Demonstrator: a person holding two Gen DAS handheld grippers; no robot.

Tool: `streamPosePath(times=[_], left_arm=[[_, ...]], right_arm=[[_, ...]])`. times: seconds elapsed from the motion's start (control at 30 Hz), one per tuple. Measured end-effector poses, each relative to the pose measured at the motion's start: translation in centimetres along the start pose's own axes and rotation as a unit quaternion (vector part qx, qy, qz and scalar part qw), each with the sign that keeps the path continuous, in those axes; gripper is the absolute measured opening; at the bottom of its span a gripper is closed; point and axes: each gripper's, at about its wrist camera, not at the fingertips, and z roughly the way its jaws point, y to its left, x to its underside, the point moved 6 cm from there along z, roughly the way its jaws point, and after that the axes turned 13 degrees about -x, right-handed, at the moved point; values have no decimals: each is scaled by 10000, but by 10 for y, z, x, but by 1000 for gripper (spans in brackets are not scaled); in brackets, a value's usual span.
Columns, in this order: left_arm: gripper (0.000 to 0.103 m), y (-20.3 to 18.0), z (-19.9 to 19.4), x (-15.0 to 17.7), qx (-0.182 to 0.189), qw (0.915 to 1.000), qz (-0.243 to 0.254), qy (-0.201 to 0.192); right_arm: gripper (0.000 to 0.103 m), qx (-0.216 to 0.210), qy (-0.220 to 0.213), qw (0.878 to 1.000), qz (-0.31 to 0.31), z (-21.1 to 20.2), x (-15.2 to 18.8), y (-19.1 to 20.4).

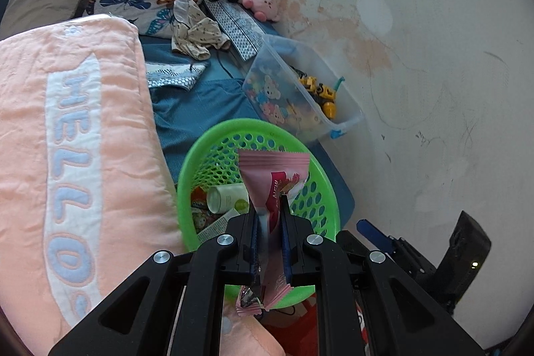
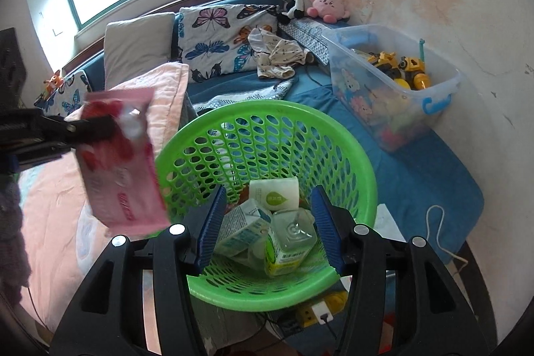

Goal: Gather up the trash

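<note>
Pink snack wrapper (image 1: 267, 186): crumpled, held upright above green perforated basket (image 2: 267, 135). Basket held cartons, small bottles.

The left hand-held gripper (image 1: 268, 222) points steeply downward, its jaws clamped tight on a pink wrapper (image 1: 272, 179) pinched between the blue pads (image 1: 254, 242). The right hand-held gripper (image 2: 268, 224) tilts down at a similar angle, its jaws parted, blue pads (image 2: 210, 222) apart with nothing pressed between them.
</note>
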Motion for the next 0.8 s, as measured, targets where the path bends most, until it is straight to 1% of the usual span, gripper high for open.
streamPosePath(times=[0.17, 0.3, 0.37, 0.4, 0.43, 0.53, 0.63, 0.7, 0.77, 0.8], left_arm=[[12, -10, 18, 10, -19, 9997, 156, 199], [15, -14, 26, 18, -25, 9993, 215, 307], [29, -14, 28, 21, -27, 9991, 203, 359], [41, -13, 28, 22, -64, 9992, 180, 357], [45, -12, 27, 22, -87, 9993, 168, 333], [45, -11, 25, 22, -50, 9993, 168, 331], [51, -8, 20, 21, -59, 9995, 157, 275], [52, -6, 15, 21, -58, 9996, 177, 224], [58, -2, 8, 21, -121, 9996, 216, 149], [59, 0, 4, 22, -183, 9995, 251, 99]], right_arm=[[55, -39, -104, 9999, 28, -10, 2, -1], [55, -67, -157, 9998, 66, -14, 4, -1], [56, -89, -153, 9998, 83, -15, 6, -1], [56, -95, -157, 9998, 85, -15, 7, 0], [56, -99, -157, 9998, 89, -16, 7, 0], [56, -115, -165, 9997, 105, -17, 9, 2], [56, -139, -164, 9997, 116, -18, 11, 4], [58, -161, -167, 9997, 105, -19, 12, 7], [60, -174, -188, 9996, 77, -21, 12, 11], [61, -185, -194, 9996, 65, -21, 13, 14]])
